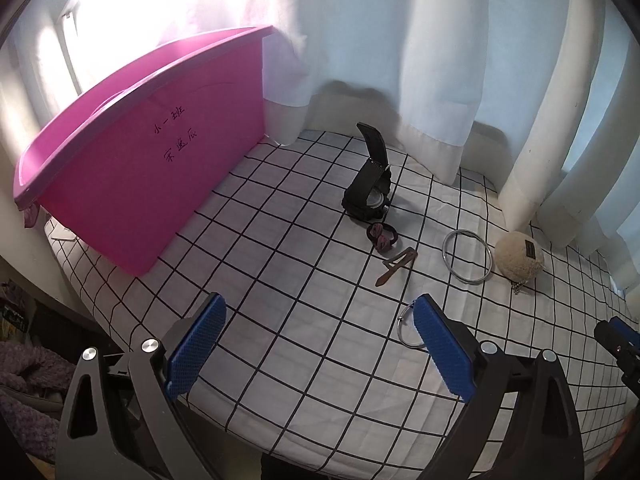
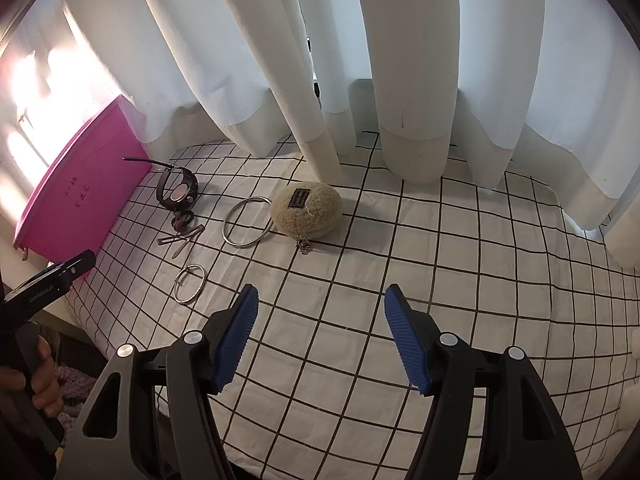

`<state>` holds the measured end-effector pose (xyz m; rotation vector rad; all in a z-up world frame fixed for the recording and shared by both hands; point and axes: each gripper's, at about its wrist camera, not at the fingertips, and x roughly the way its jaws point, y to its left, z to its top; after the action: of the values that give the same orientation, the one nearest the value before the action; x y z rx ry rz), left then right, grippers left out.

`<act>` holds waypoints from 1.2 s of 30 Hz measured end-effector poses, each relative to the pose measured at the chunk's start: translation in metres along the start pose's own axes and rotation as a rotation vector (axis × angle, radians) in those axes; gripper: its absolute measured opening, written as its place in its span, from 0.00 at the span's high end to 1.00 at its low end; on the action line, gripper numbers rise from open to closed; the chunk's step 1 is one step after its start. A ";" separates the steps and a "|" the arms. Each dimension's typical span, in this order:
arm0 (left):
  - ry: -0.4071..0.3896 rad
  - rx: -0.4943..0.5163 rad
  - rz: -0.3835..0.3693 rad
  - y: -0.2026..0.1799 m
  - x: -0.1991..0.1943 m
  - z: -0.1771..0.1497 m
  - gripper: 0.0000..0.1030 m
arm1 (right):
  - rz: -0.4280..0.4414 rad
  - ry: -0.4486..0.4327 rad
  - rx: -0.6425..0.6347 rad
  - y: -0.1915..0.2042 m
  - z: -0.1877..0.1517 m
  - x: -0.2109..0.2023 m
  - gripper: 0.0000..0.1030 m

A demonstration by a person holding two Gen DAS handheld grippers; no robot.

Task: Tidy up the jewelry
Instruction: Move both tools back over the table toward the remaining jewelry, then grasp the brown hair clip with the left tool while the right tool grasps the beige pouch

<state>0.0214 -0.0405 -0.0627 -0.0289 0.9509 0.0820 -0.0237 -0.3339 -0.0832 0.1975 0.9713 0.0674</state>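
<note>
Surface: a bench under a white cloth [image 2: 440, 264] with a black grid, backed by white curtains [image 2: 416, 80].

Left hand-held gripper [image 1: 320, 320]: released, blue pads spread wide, nothing between them, above the near part of the cloth. In the right wrist view its black body shows at the left edge with white lettering, too blurred to read for certain.

Right hand-held gripper [image 2: 320, 308]: released, pads wide apart, nothing held, over bare cloth near the front edge.

Pink bin [image 1: 152, 168]: stands at the left on the cloth, against the curtains. Its near wall bears two lines of handwritten dark Chinese characters; the first appears to read "小一班", the second is not legible with certainty.

Jewelry, all lying on the cloth to the right of the bin:
- Black watch [image 1: 370, 188], strap end raised, nearest the curtains.
- Dark hair tie [image 1: 382, 236], just in front of the watch.
- Brown hair clip [image 1: 396, 264], just in front of the hair tie.
- Large silver bangle [image 1: 468, 256], right of the clip, touching or nearly touching the plush pouch.
- Beige plush pouch [image 2: 306, 210], with a small dark sewn label, text unreadable, and a short metal chain at its near edge.
- Small silver bangle [image 2: 190, 283], apart from the rest, nearest the left hand-held gripper; partly hidden behind its right pad in the left wrist view.
</note>
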 end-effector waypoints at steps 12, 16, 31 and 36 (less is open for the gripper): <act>0.048 0.043 -0.010 -0.014 0.044 0.007 0.08 | -0.002 -0.037 0.026 0.003 0.022 0.052 0.29; 0.057 0.035 -0.029 -0.015 0.060 0.009 0.08 | -0.011 -0.034 0.035 0.006 0.030 0.071 0.28; 0.091 0.072 -0.087 -0.033 0.101 0.016 0.08 | -0.032 -0.037 0.042 0.013 0.038 0.105 0.27; 0.098 0.081 -0.099 -0.039 0.109 0.017 0.08 | -0.042 -0.037 0.056 0.013 0.040 0.113 0.27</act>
<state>0.1013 -0.0721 -0.1415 -0.0054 1.0481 -0.0502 0.0738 -0.3105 -0.1504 0.2290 0.9412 -0.0021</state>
